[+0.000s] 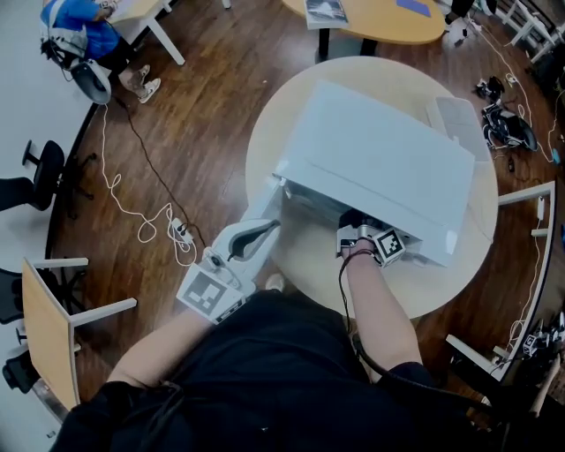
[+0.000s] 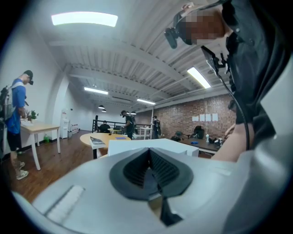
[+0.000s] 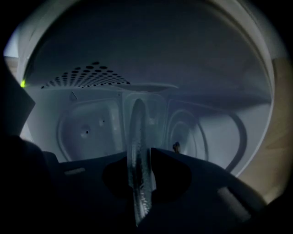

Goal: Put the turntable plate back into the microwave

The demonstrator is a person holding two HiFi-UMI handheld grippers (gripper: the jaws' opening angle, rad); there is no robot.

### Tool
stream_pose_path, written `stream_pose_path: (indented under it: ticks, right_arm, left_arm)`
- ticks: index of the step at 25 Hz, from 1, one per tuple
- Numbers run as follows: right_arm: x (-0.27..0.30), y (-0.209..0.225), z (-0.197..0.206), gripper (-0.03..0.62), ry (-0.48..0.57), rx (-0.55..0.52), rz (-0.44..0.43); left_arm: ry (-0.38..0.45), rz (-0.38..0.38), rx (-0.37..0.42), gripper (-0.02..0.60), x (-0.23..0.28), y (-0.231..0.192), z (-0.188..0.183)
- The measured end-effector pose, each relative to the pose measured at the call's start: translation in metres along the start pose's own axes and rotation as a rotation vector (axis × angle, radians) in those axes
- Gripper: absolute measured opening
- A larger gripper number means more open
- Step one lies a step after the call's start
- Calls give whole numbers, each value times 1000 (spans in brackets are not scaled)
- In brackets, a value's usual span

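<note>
Pinched edge-on in the right gripper (image 3: 139,161), the glass turntable plate (image 3: 137,130) is inside the microwave (image 1: 380,168) cavity; next, probably seat it centred, then release. Left gripper (image 2: 152,165) closed, empty.

Dark wooden floorboards (image 1: 221,106) run across the room. A round surface (image 1: 269,132) of pale wood stands in the middle, and beyond it a larger oval table (image 1: 388,25) of the same light wood carries a booklet (image 1: 327,11). At the left edge sits a black office chair (image 1: 40,172) and, nearer, a wood-topped desk (image 1: 44,327) on white legs. A white cable (image 1: 115,185) snakes over the floor to a power strip (image 1: 181,232). Overhead, a white ribbed ceiling (image 2: 137,55) bears long strip lights (image 2: 84,18), all lit. The far wall is red brick (image 2: 183,112) with white sheets (image 2: 206,117) on it; the left wall (image 2: 46,91) is plain white.
</note>
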State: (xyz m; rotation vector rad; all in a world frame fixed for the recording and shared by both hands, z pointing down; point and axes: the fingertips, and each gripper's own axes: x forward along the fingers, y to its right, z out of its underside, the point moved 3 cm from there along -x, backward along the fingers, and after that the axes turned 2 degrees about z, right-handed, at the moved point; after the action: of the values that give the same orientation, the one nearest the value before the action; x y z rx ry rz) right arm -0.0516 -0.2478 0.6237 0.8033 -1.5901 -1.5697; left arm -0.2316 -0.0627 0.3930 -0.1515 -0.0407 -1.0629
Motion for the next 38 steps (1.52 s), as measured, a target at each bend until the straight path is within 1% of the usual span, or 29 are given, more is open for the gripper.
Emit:
stream_pose_path:
  ticks: [3,5,7,10,13,17,20,24,29,30,33,35,36,38]
  right_arm:
    - [5,10,0,29,16,-13,32]
    - [8,16,2,32,33,5,51]
    - [13,8,5,32,42,14,58]
    - [20,-4,5,34,59,11,54]
    - [22,3,5,34,75,14,67]
    - [26,7,3,37,107,22,74]
    - [28,17,0,37,127,25,87]
    - [32,32,-4,35,153,30,108]
    - [40,36,-9,34,180,44,138]
    - [41,35,-9,41,182,40,150]
    - [35,33,-10,109,174,-4,224]
    - [26,34,-8,207,155,-32,297]
    - [22,36,-5,240,142,-42,328]
    - [14,38,0,241,115,-65,379]
  left_arm:
    - [4,2,36,6,2,-7,1]
    - [-2,-2,42,6,1,-9,2]
    - [-10,-4,29,6,1,-7,3]
    - [-9,-22,-20,6,3,-4,-2]
    - [-18,-28,1,6,-4,-6,5]
    - [-19,-42,12,6,-5,-10,4]
    - [-28,-30,6,6,-6,-10,6]
    - [-12,-6,-43,6,-5,-4,-3]
    - [-21,41,-51,6,-2,1,-2]
    - [-24,52,-52,6,-1,1,-2]
    - [-20,74,-54,6,0,2,-1]
    - [-14,81,-58,6,1,1,-1]
    - [-12,82,-60,6,1,0,-1]
    - [-10,85,-59,6,1,1,-1]
